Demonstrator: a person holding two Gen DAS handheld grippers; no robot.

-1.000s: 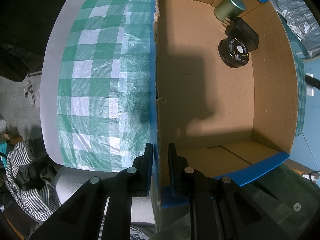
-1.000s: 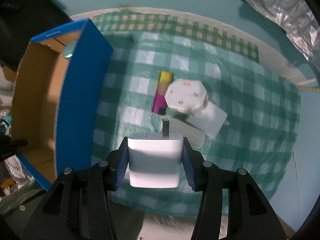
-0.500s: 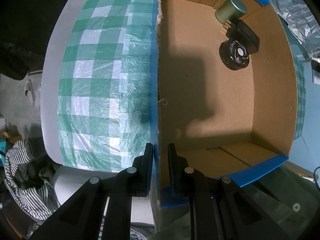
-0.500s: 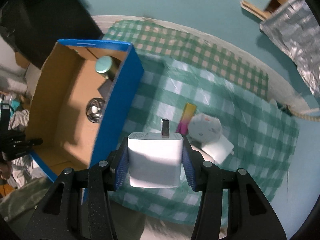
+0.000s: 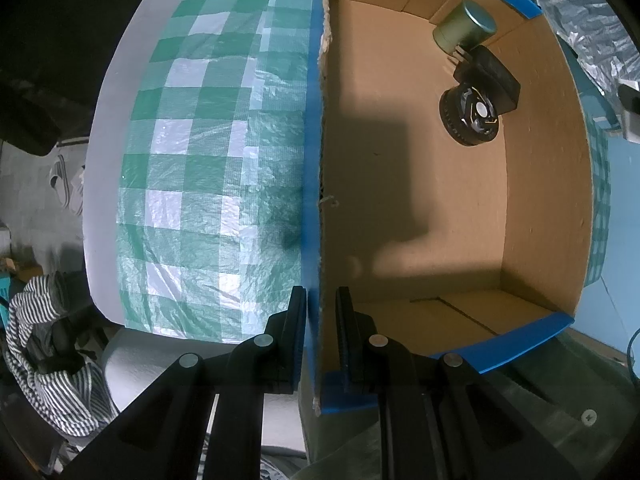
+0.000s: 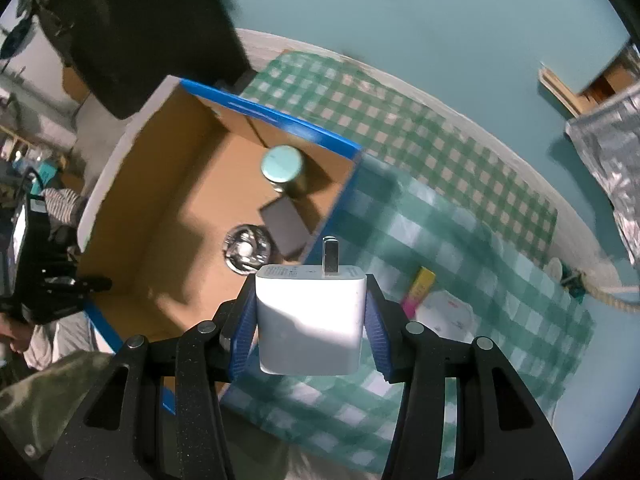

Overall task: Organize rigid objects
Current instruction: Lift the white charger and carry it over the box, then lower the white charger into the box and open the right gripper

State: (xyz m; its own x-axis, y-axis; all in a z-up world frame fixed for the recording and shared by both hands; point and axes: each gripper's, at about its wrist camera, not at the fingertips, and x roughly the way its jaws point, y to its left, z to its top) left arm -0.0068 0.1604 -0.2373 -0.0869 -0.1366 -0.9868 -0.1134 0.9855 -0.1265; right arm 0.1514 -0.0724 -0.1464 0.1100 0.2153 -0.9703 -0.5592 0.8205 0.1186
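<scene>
The right claw [image 6: 311, 312] (gripping the white charger [image 6: 310, 316]) has swung over toward the cardboard box [image 6: 160, 200].

The left camera looks straight down, close over the box [image 5: 400, 184] wall. The right camera looks down from higher up. Both see inside the box [image 6: 168, 216].

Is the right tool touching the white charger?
Touching. The right wrist view shows the right tool with both blue pads pressed against the white charger's sides.

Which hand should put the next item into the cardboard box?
Right. The right gripper already grips the white charger beside the open cardboard box. The left gripper is clamped on the box wall, steadying it.
</scene>
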